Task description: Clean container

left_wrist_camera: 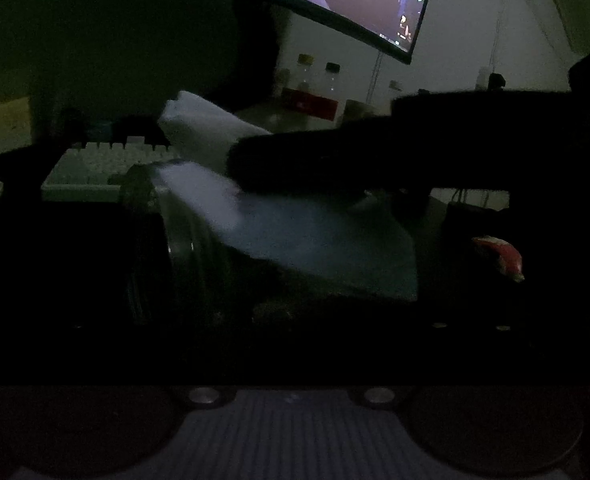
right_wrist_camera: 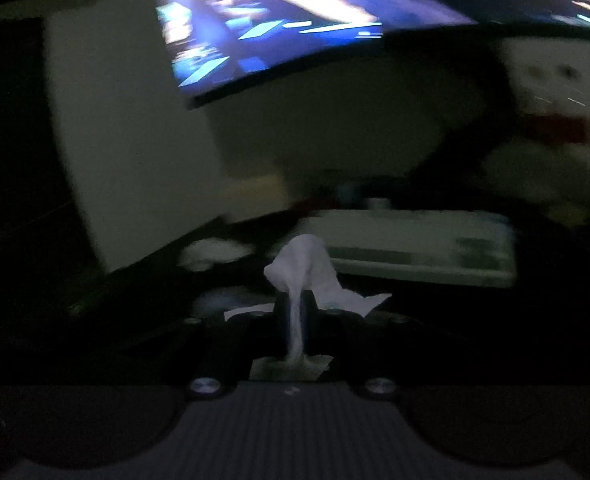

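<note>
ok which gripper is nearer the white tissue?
Right. The right gripper is shut on the tissue. The left gripper sits back behind the container, its fingers lost in the dark.

The room is dim, lit mostly by a curved monitor glowing blue and purple above the bench. A pale wall stands behind it, with cables hanging down. A white keyboard lies below the screen.
</note>
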A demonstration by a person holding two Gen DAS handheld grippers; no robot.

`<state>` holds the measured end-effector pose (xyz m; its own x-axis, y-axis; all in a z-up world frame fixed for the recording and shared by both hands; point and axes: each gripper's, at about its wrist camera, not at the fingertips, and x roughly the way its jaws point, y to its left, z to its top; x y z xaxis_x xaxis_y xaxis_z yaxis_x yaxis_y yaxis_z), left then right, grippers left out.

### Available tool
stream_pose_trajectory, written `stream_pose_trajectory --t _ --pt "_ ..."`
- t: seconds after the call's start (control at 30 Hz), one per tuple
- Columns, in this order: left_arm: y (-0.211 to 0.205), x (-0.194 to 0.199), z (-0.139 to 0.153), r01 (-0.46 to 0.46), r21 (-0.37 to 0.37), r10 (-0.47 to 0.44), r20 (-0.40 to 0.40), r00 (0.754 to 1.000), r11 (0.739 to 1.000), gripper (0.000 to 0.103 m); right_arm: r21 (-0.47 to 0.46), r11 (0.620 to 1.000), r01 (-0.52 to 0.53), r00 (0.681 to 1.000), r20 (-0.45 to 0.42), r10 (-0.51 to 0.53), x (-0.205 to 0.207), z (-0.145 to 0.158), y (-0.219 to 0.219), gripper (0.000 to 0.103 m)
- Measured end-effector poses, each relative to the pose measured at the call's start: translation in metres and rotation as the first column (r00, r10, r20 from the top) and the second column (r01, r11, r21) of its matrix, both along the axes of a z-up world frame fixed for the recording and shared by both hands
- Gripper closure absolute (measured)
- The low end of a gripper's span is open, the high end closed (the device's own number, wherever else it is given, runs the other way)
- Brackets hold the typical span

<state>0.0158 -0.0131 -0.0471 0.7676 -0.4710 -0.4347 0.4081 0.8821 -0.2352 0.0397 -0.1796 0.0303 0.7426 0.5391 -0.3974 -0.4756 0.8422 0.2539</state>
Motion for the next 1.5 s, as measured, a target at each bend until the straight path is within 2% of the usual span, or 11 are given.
stream_pose_trajectory --t 0.1,0.23,0.33,0.47,0.57,0.63,0.7,0.77,0.8,1.27,1.5 --pt "0.001 -0.001 -0.001 0.003 0.020 -0.003 0.016 1.000 1.000 0.015 -0.010 0.986 0.164 0.983 -0.075 -0.165 0.015 -0.002 -0.033 0.096" --pt "0.001 0.000 -0.002 0.007 0.038 -0.008 0.032 0.999 0.999 0.065 0.064 0.976 0.208 0.974 -0.104 -0.201 0.015 0.000 -0.064 0.096" --pt "0.006 -0.002 0.000 0.085 -0.091 -0.083 0.028 0.996 0.992 0.093 0.098 0.974 0.206 0.974 -0.112 -0.195 0.007 0.001 -0.074 0.096" --pt "0.017 -0.001 0.014 0.092 -0.292 -0.102 -0.022 0.994 0.952 0.099 0.142 0.975 0.173 0.978 -0.140 -0.153 0.002 0.001 -0.078 0.096" --pt "0.029 0.001 0.022 0.090 -0.415 -0.131 -0.070 0.989 0.905 0.097 0.143 0.978 0.154 0.981 -0.141 -0.134 0.001 0.002 -0.075 0.096" --pt "0.027 -0.003 0.026 0.077 -0.349 -0.099 -0.047 0.994 0.934 0.092 0.139 0.980 0.144 0.982 -0.139 -0.124 0.001 0.003 -0.071 0.096" --pt "0.022 -0.012 0.029 0.063 -0.236 -0.063 0.010 0.998 0.970 0.071 0.131 0.983 0.127 0.985 -0.130 -0.110 0.000 0.005 -0.066 0.096" --pt "0.019 -0.020 0.030 0.074 -0.161 -0.065 0.064 0.996 0.984 0.019 0.121 0.988 0.100 0.990 -0.111 -0.087 -0.001 0.008 -0.058 0.096" --pt "0.018 -0.022 0.029 0.101 -0.128 -0.090 0.083 0.992 0.987 0.013 0.110 0.991 0.081 0.992 -0.101 -0.070 0.000 0.009 -0.052 0.096" --pt "0.033 -0.001 0.000 0.082 -0.094 -0.083 -0.012 0.996 0.992 0.002 -0.019 0.973 -0.229 0.973 -0.013 0.229 -0.011 0.015 0.064 0.095" --pt "0.039 0.001 0.001 0.015 -0.078 -0.016 -0.011 1.000 0.997 0.002 -0.038 0.999 0.000 0.996 -0.091 -0.004 0.026 0.002 0.019 0.095"
